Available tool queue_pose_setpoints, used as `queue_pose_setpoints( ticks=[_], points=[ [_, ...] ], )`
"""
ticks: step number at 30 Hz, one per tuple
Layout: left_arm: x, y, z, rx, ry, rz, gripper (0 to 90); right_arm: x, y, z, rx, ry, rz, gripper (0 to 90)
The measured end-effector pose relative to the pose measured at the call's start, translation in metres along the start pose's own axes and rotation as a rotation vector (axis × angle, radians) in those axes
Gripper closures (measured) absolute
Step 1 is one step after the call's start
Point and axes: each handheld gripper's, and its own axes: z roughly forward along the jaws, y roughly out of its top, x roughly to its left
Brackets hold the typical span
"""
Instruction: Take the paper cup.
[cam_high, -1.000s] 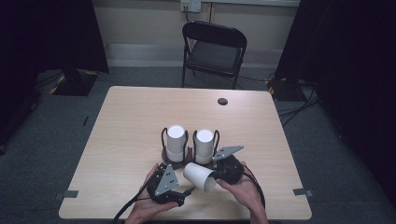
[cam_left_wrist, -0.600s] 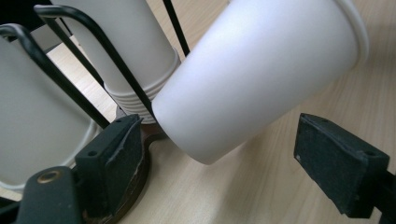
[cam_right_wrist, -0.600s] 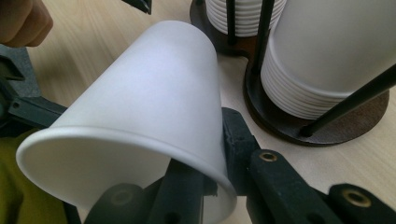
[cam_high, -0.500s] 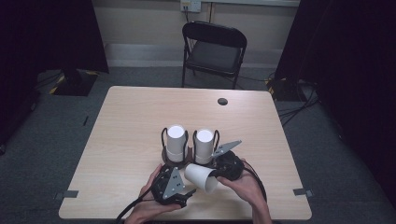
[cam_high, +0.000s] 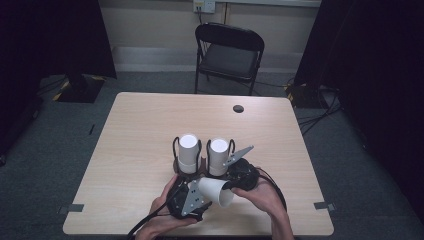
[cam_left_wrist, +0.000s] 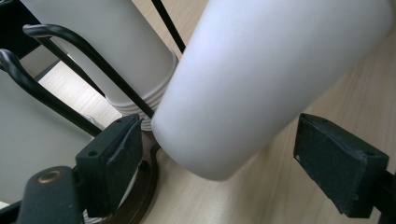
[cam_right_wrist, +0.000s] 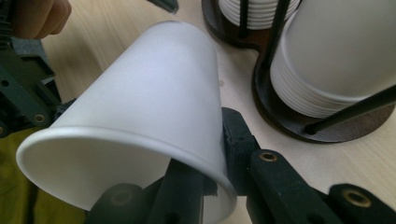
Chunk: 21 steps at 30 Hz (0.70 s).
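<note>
Right gripper view: the right claw (cam_right_wrist: 205, 163) pinches the paper cup's (cam_right_wrist: 154, 116) rim, which could crumple if the wide-open left claw (cam_left_wrist: 215, 163) squeezes it.

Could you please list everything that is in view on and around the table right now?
Loose white paper cup: one, white, on its side, its rim pinched by the right hand-held gripper.
Stacks of white paper cups: two, white, upside down in the holder, mid-table.
Black wire cup holder: one, black with dark round bases, around both stacks.
Light wooden table: one, pale wood.
Black cable hole: one, far side of the table.
Black folding chair: one, behind the table.
Left hand-held gripper: one, black, jaws open around the loose cup's closed end.
Right hand-held gripper: one, black, shut on the cup's rim.
</note>
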Motion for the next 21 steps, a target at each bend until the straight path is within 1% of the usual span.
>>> queue_pose_setpoints(
  ticks=[1,2,3,4,5,6,8,9,10,11,13,14,17,18,19,21],
  points=[
    [0.0,0.001,0.001,0.001,-0.002,-0.002,16.3,0.001,0.003,0.001,0.014,0.008,0.004,86.7],
    [0.0,0.001,0.001,0.007,-0.017,-0.003,16.3,0.001,0.003,0.001,0.014,0.008,0.004,86.7],
    [-0.001,0.001,0.002,0.007,-0.023,0.005,17.6,0.001,0.004,0.001,0.021,0.008,0.003,86.7],
    [-0.002,0.002,0.003,0.013,-0.02,0.02,17.5,0.001,0.005,0.001,0.028,0.017,-0.005,86.7],
    [-0.003,0.001,0.004,0.01,-0.019,0.014,17.6,0.002,0.005,0.001,0.035,0.026,0.0,86.7],
    [-0.004,0.002,0.004,0.012,-0.015,0.023,17.9,0.001,0.006,0.002,0.04,0.033,0.006,86.7],
    [-0.006,0.004,0.006,0.02,-0.005,0.053,17.4,0.001,0.009,0.004,0.064,0.039,0.011,86.8],
    [-0.006,0.004,0.006,0.02,-0.005,0.053,17.2,0.001,0.009,0.004,0.064,0.039,0.011,86.8],
    [-0.007,0.005,0.006,0.018,0.002,0.061,17.2,0.002,0.01,0.005,0.069,0.043,0.009,86.8],
    [-0.008,0.007,0.006,0.015,0.0,0.068,17.3,0.003,0.011,0.005,0.074,0.046,0.016,86.8],
    [-0.01,0.008,0.007,0.008,0.006,0.07,18.0,0.004,0.013,0.006,0.078,0.053,0.013,86.8],
    [-0.01,0.009,0.007,0.001,0.012,0.089,18.3,0.003,0.015,0.006,0.08,0.054,0.018,86.8],
    [-0.01,0.01,0.007,-0.001,0.01,0.094,18.7,0.002,0.015,0.007,0.081,0.059,0.025,86.8],
    [-0.011,0.011,0.007,-0.014,0.01,0.1,18.7,0.002,0.015,0.007,0.081,0.059,0.025,86.8],
    [-0.012,0.013,0.008,-0.016,0.006,0.096,18.8,0.002,0.016,0.007,0.081,0.062,0.029,86.9],
    [-0.013,0.015,0.009,-0.029,-0.005,0.1,19.3,0.002,0.017,0.008,0.083,0.056,0.036,87.6]
  ],
)
